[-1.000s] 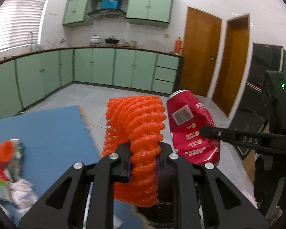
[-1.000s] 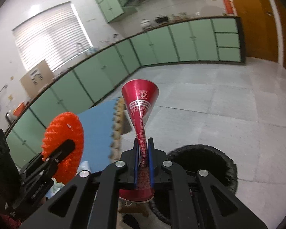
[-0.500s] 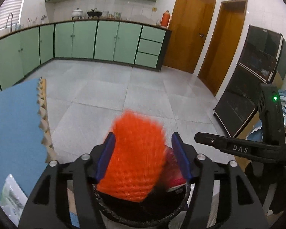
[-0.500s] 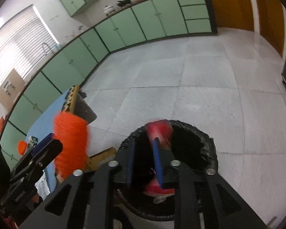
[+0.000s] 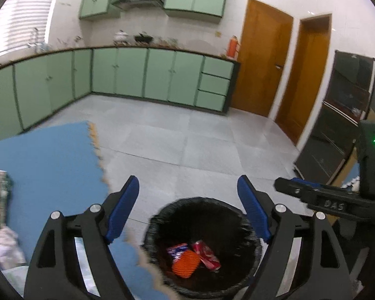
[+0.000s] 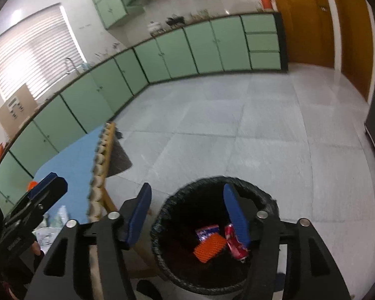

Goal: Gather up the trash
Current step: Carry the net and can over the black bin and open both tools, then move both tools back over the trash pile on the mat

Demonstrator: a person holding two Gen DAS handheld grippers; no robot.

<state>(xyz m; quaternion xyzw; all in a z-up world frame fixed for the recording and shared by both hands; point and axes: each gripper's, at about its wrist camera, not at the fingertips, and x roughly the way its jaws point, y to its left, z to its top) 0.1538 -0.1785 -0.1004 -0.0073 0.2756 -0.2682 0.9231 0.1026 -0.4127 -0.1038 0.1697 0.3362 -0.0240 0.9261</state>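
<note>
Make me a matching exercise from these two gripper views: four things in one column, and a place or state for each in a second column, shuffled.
Things:
1. orange foam net
2. crushed red can
3. left gripper
4. blue mat

Places or states:
A. on the raised surface beside the bin
B. open above the bin, holding nothing
C. in the bin, right of the net in the left wrist view
D. in the black-lined bin, beside a wrapper

Pairs: 1-D, 2-C, 3-B, 4-A

Mint green cabinets along two walls, two brown doors at right, window blinds glowing at left, grey tiled floor, blue foam mat on table.
</note>
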